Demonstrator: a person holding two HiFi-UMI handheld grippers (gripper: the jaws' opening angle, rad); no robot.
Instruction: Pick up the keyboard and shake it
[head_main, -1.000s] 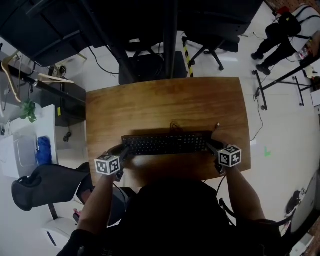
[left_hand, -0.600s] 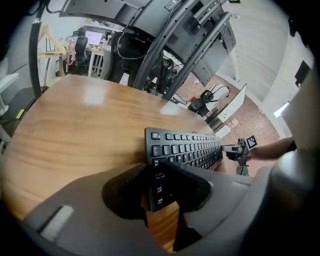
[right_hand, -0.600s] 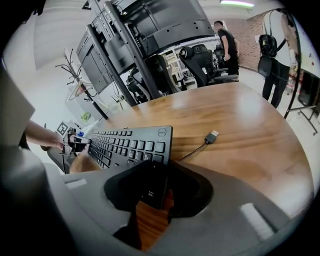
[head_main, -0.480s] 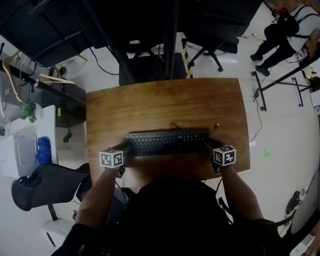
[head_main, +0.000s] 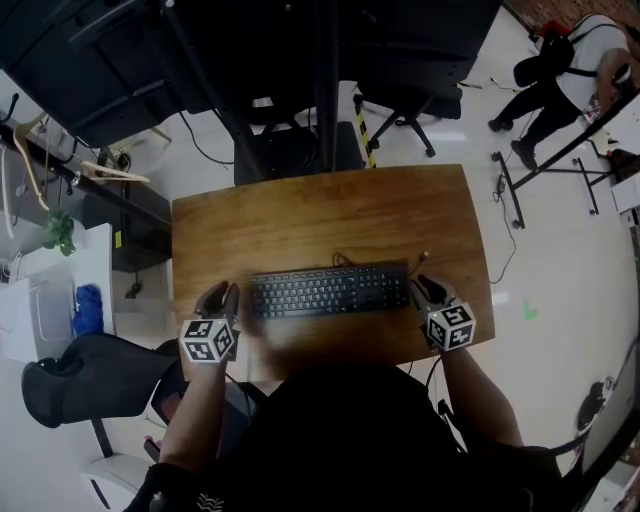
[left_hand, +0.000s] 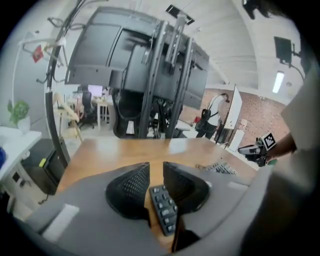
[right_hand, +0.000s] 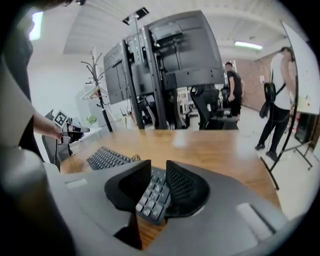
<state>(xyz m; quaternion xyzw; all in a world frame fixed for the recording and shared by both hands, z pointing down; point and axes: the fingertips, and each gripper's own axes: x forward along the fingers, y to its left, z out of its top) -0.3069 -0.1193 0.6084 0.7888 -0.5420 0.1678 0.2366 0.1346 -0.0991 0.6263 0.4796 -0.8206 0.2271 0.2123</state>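
A black keyboard (head_main: 330, 290) hangs level just above the wooden table (head_main: 330, 205), with a blurred shadow under it. My left gripper (head_main: 228, 298) is at its left end. In the left gripper view the end keys (left_hand: 164, 207) sit between the pads of that gripper (left_hand: 156, 171); its jaws have just been closing on them. My right gripper (head_main: 422, 290) holds the right end. In the right gripper view the keys (right_hand: 154, 195) are pinched in that gripper (right_hand: 159, 171), whose jaws have just been opening slightly.
The keyboard's cable (head_main: 345, 258) trails onto the table behind it. A dark monitor frame (head_main: 330, 80) stands past the far edge. A black chair (head_main: 80, 370) and a white cabinet (head_main: 45, 300) are at the left. A person (head_main: 560, 60) stands at the far right.
Both grippers have risen with the keyboard, which now hangs off the table top. The left gripper has slid outward toward the keyboard's left end.
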